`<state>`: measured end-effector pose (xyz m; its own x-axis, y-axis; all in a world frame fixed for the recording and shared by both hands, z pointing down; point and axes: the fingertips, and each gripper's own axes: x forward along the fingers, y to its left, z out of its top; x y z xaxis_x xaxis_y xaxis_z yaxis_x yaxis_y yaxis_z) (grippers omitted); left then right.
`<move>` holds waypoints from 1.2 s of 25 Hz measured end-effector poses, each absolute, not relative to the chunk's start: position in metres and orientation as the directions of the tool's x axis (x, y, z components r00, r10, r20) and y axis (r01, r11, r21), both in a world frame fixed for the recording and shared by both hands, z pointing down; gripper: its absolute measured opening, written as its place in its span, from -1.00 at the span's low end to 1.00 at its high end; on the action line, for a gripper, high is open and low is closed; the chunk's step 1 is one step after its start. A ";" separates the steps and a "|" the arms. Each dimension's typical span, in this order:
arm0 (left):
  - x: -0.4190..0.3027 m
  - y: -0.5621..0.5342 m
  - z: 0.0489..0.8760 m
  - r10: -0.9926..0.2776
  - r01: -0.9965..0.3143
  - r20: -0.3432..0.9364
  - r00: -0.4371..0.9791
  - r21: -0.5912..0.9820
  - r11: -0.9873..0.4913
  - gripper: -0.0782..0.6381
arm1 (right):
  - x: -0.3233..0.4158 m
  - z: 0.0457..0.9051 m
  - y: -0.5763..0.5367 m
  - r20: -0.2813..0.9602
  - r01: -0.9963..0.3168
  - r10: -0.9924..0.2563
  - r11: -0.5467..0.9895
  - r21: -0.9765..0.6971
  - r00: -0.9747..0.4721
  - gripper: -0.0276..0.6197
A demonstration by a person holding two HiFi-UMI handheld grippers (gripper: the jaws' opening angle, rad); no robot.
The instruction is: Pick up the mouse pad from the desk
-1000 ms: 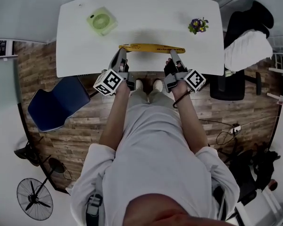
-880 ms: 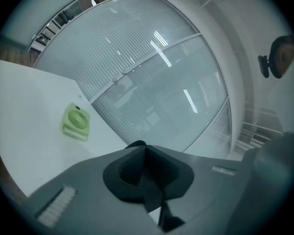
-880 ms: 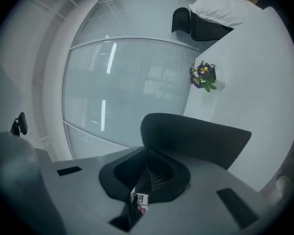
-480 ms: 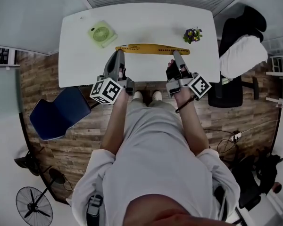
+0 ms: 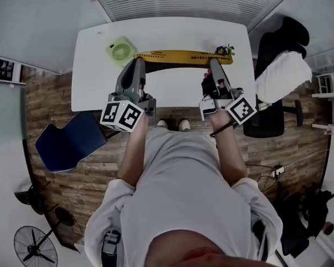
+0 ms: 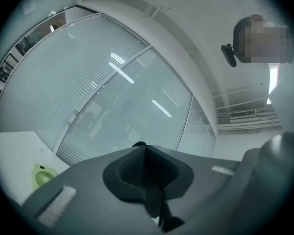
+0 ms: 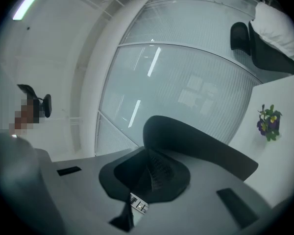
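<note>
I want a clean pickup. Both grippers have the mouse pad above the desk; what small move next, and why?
Probably raise both grippers together a little, jaws shut: left gripper and right gripper each pinch the mouse pad, and its ends look near the fan and the flowers.

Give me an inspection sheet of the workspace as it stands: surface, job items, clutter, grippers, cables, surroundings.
Surface: white desk, mostly bare.
Job's things: yellow mouse pad, held off the desk near each end, with its shadow beneath it.
Clutter: green desk fan at the far left; small flower pot at the far right.
Grippers: left gripper and right gripper are each shut on the mouse pad.
Cables: loose cables and a power strip on the wood floor at the right; nothing seen on the desk.
Surroundings: blue chair left; black chair with a white cloth right; floor fan lower left.
</note>
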<state>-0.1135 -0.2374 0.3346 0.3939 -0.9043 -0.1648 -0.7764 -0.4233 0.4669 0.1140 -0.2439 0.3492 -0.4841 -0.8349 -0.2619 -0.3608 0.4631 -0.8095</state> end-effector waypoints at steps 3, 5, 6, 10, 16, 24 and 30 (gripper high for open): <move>-0.109 -0.233 0.311 -0.896 -0.801 -0.188 0.402 0.402 -0.443 -0.77 | 0.116 0.330 -0.242 -0.289 -0.391 -0.824 0.503 -0.771 -0.488 -0.88; -0.107 -0.230 0.297 -0.892 -0.811 -0.202 0.405 0.370 -0.452 -0.77 | 0.117 0.318 -0.239 -0.302 -0.420 -0.819 0.524 -0.741 -0.489 -0.88; -0.106 -0.229 0.292 -0.889 -0.813 -0.209 0.407 0.361 -0.457 -0.77 | 0.117 0.313 -0.238 -0.309 -0.432 -0.815 0.534 -0.727 -0.490 -0.88; -0.106 -0.222 0.271 -0.878 -0.820 -0.241 0.414 0.320 -0.474 -0.77 | 0.116 0.294 -0.233 -0.337 -0.444 -0.801 0.566 -0.694 -0.494 -0.88; -0.103 -0.214 0.254 -0.877 -0.842 -0.263 0.402 0.270 -0.467 -0.77 | 0.117 0.276 -0.225 -0.367 -0.450 -0.799 0.580 -0.679 -0.477 -0.88; -0.093 -0.206 0.252 -0.891 -0.893 -0.222 0.396 0.133 -0.430 -0.77 | 0.118 0.266 -0.212 -0.321 -0.653 -0.833 0.553 -0.517 -0.451 -0.88; -0.092 -0.205 0.258 -0.898 -0.904 -0.186 0.399 0.083 -0.419 -0.77 | 0.110 0.272 -0.207 -0.245 -0.788 -0.867 0.497 -0.364 -0.433 -0.88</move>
<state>-0.0919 -0.2046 0.2584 0.3988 -0.8980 -0.1857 -0.9043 -0.4187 0.0827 0.1098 -0.2068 0.2720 -0.4335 -0.8671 -0.2454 -0.7876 0.4969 -0.3643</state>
